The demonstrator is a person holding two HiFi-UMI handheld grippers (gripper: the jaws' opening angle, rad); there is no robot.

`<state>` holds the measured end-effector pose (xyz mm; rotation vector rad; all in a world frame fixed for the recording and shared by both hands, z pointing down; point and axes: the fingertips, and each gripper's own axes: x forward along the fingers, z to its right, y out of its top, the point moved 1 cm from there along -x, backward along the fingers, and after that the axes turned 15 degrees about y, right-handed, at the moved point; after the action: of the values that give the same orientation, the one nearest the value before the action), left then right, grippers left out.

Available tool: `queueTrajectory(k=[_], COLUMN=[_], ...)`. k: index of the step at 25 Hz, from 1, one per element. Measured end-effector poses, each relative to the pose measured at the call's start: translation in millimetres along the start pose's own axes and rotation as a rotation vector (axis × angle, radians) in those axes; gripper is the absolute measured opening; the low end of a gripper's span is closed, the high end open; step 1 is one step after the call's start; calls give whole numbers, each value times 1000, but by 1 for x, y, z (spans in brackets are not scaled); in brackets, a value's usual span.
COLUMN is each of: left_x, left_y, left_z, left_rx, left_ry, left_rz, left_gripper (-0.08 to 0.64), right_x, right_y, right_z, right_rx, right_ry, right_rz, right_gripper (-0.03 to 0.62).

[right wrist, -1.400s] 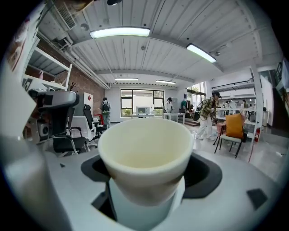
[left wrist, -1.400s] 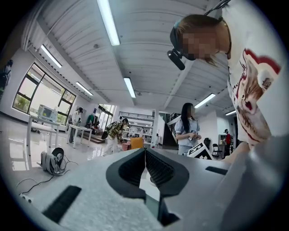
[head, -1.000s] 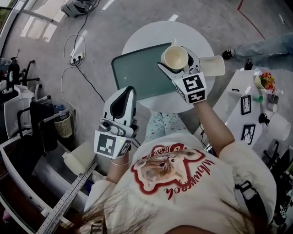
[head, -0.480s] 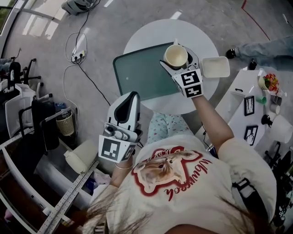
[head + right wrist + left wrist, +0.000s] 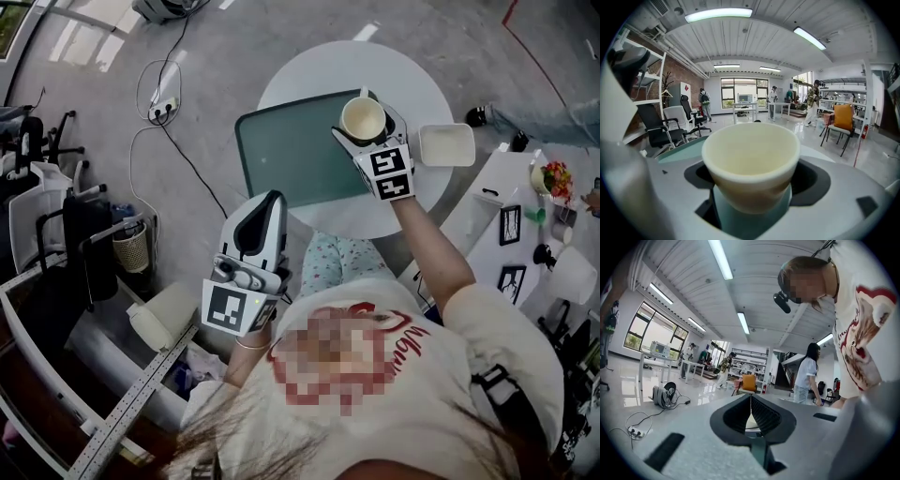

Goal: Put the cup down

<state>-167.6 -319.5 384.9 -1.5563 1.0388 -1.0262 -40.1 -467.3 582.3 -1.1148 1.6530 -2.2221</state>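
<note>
Fingers of right gripper clamped on cream cup, over green tray's 2 o'clock corner. Left gripper pinched together, empty, at tray's 7 o'clock, off the table.

One cup, apparently one tray

Right gripper out front, arm extended, jaws clamped on cup; left gripper near torso, jaws together.

The cup is cream, the tray green, the table white.
</note>
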Motion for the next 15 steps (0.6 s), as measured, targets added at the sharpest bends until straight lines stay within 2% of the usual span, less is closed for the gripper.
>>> queueTrajectory(k=[4,15], left_x=[-3,-5], left_y=[-3,-5], left_z=[-6,-12], left_rx=[20,15], left_ry=[15,33], left_rz=[4,2], left_gripper=[15,15], right_x=[3,10], right_y=[-3,-19], right_z=[0,2], right_rx=[11,14], right_ry=[6,4], right_rz=[-12,-34], right_gripper=[430,430])
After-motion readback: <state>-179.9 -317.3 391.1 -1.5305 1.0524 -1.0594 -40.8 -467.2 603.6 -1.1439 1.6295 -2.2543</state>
